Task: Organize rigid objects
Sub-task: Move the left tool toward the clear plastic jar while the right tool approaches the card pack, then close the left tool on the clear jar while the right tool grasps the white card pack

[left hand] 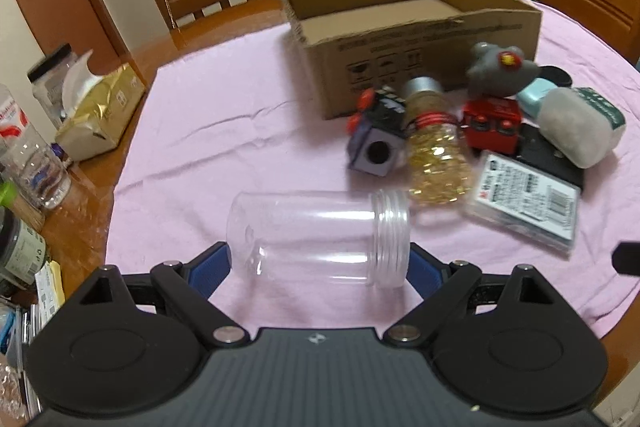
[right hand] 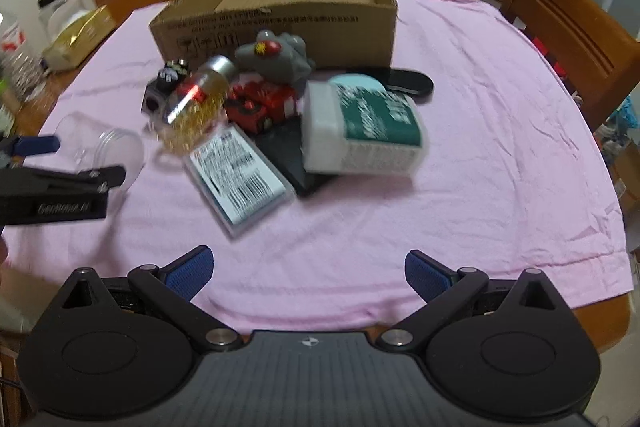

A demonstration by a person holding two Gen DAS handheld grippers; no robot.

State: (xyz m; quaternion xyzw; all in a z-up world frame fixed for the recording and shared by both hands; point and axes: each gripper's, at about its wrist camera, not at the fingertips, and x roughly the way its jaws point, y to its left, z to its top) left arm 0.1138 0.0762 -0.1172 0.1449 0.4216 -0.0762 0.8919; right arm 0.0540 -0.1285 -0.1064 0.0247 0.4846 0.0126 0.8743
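1. The left gripper (left hand: 320,261) had a matte black body with a ribbed dark grey top plate bearing a small pale emblem.
2. Two round black discs sat either side, each with a shallow raised circle.
3. Black linkage arms ran to silver pivot pins and smaller silver screws.
4. Its fingers (left hand: 214,261) carried blue textured pads.
5. The right gripper (right hand: 308,269) was built the same: black shell, ribbed plate, triangular cut-outs, blue pads.
6. The right wrist view showed pale lettering along the left gripper's black side, too blurred to read surely.
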